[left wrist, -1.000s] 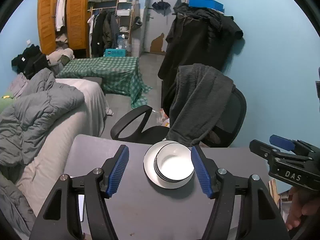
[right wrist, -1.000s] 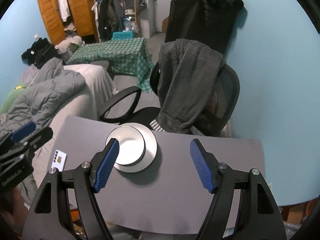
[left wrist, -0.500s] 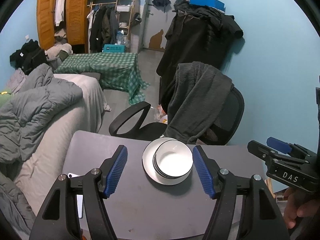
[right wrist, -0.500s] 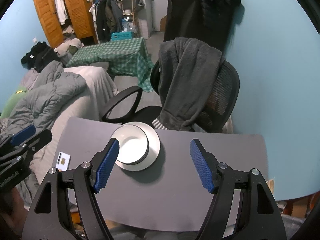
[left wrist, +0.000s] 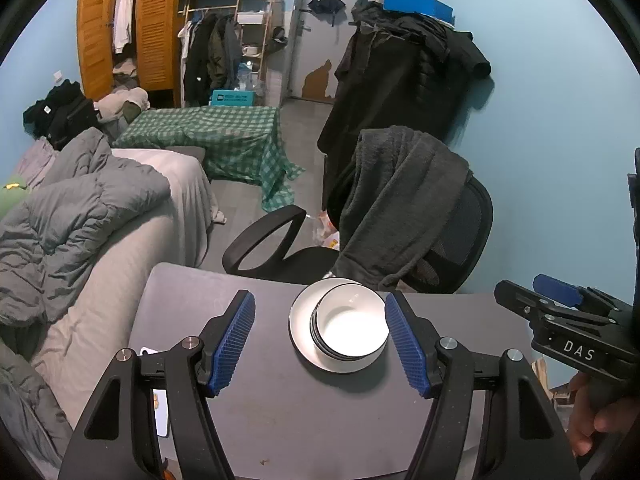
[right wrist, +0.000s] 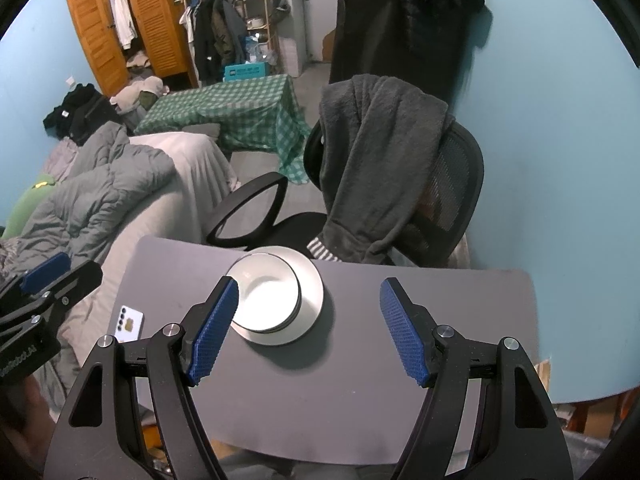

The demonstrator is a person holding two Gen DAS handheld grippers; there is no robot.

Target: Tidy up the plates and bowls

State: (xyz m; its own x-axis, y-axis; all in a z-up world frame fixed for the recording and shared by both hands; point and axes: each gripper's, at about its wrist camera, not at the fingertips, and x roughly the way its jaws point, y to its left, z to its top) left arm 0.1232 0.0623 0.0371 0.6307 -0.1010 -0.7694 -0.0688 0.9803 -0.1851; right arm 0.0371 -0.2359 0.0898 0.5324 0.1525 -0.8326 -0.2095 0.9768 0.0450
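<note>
A stack of white bowls (left wrist: 352,328) with dark rims sits on a white plate (left wrist: 299,320) at the far middle of the grey table (left wrist: 280,420). My left gripper (left wrist: 317,300) hovers above and in front of the stack. Its blue pads (left wrist: 234,340) stand wide apart and touch nothing. In the right wrist view the same bowls (right wrist: 264,300) and plate (right wrist: 314,292) lie behind the left pad. My right gripper (right wrist: 309,284) is open and empty above the table (right wrist: 400,380). Each gripper shows at the edge of the other's view: the right gripper (left wrist: 560,300) and the left gripper (right wrist: 52,272).
A white phone (right wrist: 129,322) lies near the table's left edge. A black office chair (left wrist: 400,220) draped with a grey garment stands just beyond the far edge. A bed with a grey duvet (left wrist: 72,220) runs along the left. The blue wall (right wrist: 540,140) stands to the right.
Both views have drifted only slightly. The bowls, the plate and both open grippers stay as they were.
</note>
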